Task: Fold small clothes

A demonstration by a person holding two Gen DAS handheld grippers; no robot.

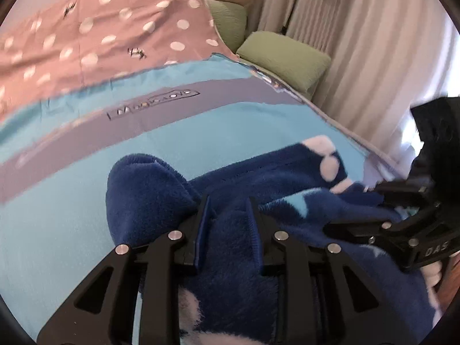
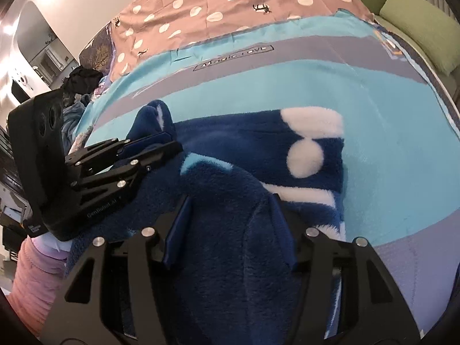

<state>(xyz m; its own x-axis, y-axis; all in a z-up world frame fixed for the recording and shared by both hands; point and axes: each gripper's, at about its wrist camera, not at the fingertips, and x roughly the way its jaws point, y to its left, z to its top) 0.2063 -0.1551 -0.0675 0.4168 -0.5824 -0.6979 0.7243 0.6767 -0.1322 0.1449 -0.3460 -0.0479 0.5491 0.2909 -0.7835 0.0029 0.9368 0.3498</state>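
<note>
A dark blue fleece garment [image 1: 235, 244] with white patches lies bunched on the blue and grey bedsheet [image 1: 72, 230]. My left gripper [image 1: 228, 201] is shut on a thick fold of the fleece, held between its two fingers. My right gripper [image 2: 230, 198] is shut on another fold of the same garment [image 2: 224, 244]. The left gripper shows in the right wrist view [image 2: 169, 141], pinching the fleece near a raised sleeve end. The right gripper shows at the right edge of the left wrist view [image 1: 353, 210], its fingertips buried in fleece.
A pink polka-dot cover [image 1: 100, 34] lies further up the bed. Green cushions [image 1: 284, 57] sit by the curtain [image 1: 359, 43] at the bed's far side. Dark clothes [image 2: 82, 82] are piled at the bed's left edge.
</note>
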